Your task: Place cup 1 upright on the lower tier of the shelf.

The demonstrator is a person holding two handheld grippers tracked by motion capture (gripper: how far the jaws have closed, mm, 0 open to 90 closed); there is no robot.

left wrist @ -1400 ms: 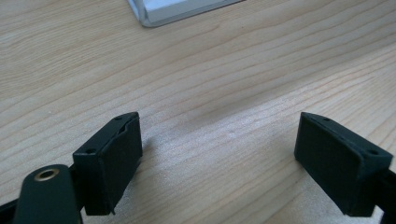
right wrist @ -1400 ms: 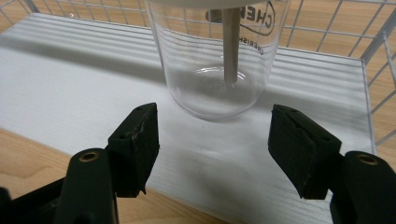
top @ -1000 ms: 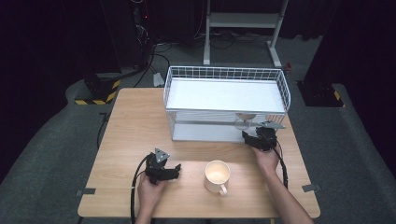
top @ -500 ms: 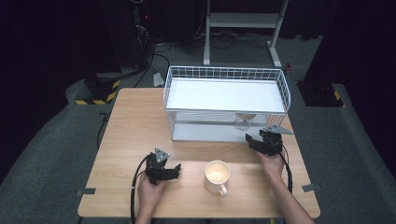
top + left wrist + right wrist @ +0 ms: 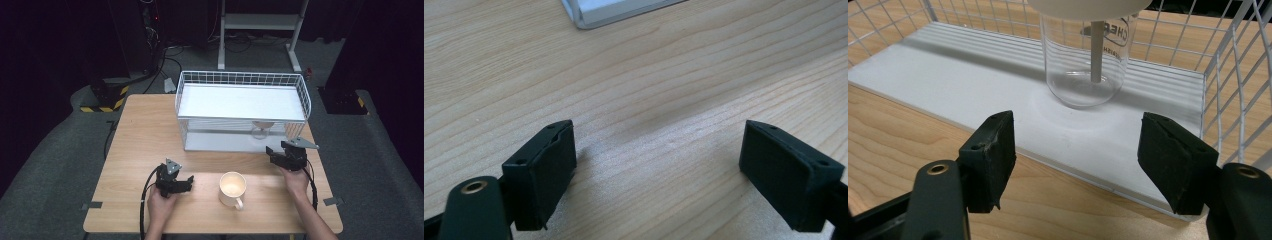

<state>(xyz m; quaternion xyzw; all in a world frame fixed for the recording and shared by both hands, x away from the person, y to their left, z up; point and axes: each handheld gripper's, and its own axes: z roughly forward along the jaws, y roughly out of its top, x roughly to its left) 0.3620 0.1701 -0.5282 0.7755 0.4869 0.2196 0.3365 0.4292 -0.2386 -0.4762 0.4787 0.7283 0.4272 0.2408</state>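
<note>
High view: the right gripper (image 5: 272,151) sits at lower right, jaws spread and empty, facing the upright glass (image 5: 262,129) in the rack's (image 5: 307,102) lower shelf; the left gripper (image 5: 187,181), also spread, is farther off. Right gripper view: the glass (image 5: 1087,60) stands top centre, straight ahead.

A lab or studio is showing here — dark drapes surrounding a wooden table (image 5: 150,130), floor cables (image 5: 165,55) trailing, hazard-striped tape (image 5: 102,106) lying behind.

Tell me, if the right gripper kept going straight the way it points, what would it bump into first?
Most likely the clear jar on the lower shelf of the white rack. The right gripper has open, empty jaws aimed at it from just outside the shelf's edge, with bare shelf between, though depth is hard to judge.
</note>
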